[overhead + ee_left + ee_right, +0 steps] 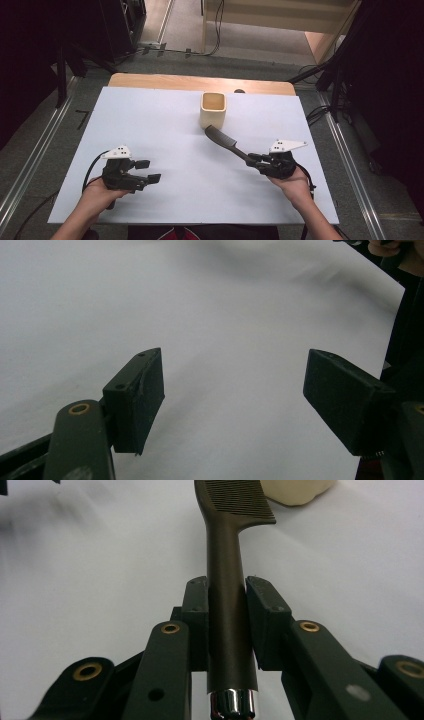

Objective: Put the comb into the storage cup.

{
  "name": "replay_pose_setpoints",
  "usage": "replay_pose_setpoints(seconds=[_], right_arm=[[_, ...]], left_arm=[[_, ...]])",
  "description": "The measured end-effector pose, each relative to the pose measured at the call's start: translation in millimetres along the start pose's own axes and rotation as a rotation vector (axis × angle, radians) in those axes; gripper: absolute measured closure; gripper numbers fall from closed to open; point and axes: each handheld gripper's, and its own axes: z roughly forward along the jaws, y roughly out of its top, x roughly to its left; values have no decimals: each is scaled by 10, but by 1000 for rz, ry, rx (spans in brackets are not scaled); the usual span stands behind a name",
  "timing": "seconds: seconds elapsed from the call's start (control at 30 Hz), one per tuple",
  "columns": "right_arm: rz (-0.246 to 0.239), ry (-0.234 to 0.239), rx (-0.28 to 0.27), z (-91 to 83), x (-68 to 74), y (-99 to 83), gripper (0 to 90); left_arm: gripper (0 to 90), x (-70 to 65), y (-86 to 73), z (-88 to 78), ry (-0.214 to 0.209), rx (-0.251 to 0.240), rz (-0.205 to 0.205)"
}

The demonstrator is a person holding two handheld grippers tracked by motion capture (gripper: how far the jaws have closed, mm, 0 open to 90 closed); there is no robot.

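Clamped on the handle of a dark comb [227, 580], the right gripper [256, 159] holds it above the white table [165, 125], toothed end pointing toward a cream square cup [213, 110] that stands near the far edge, the comb's tip just beside it. Near the table's front left, the left gripper [149, 170] hangs with its jaws spread wide apart, nothing between them.

grey floor [250, 62]; dark surroundings
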Motion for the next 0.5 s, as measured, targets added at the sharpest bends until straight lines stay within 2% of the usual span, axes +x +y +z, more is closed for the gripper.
replay_pose_setpoints(seconds=[0.23, 0.33, 0.5], right_arm=[[13, 10, 0, 14, 43, 54, 701], [9, 23, -13, 39, 79, 97, 701], [1, 29, -12, 125, 167, 169, 701]], left_arm=[[252, -8, 13, 4, 2, -5, -9], [252, -26, 30, 6, 25, 5, -15], [252, -25, 58, 7, 4, -1, -53]])
